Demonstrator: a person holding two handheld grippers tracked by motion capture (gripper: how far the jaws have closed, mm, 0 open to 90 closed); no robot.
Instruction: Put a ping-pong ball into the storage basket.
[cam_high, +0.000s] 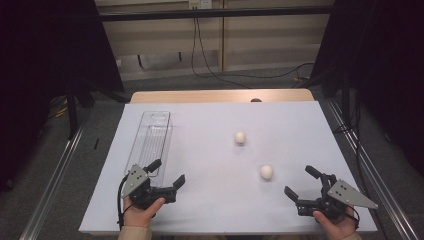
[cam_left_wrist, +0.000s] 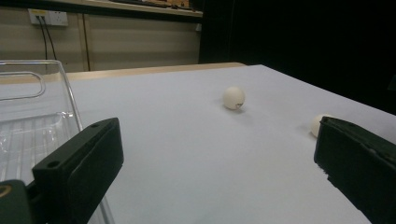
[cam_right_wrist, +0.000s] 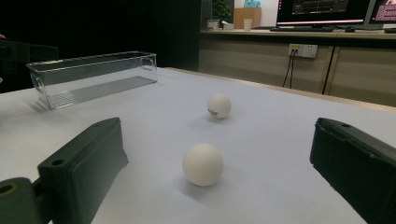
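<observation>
Resting at about 5 o'clock on the white table (cam_high: 220, 210), the right gripper (cam_high: 299, 183) has its jaws spread wide with nothing between them. The near ball (cam_high: 266, 172) lies just beyond it toward 10 o'clock, apart from both jaws; in the right gripper view it sits centred between them. The far ball (cam_high: 240, 137) lies farther off toward 11 o'clock. At 7 o'clock the left gripper (cam_high: 167, 173) is likewise spread and empty, beside the near end of the clear tray (cam_high: 150, 142).
</observation>
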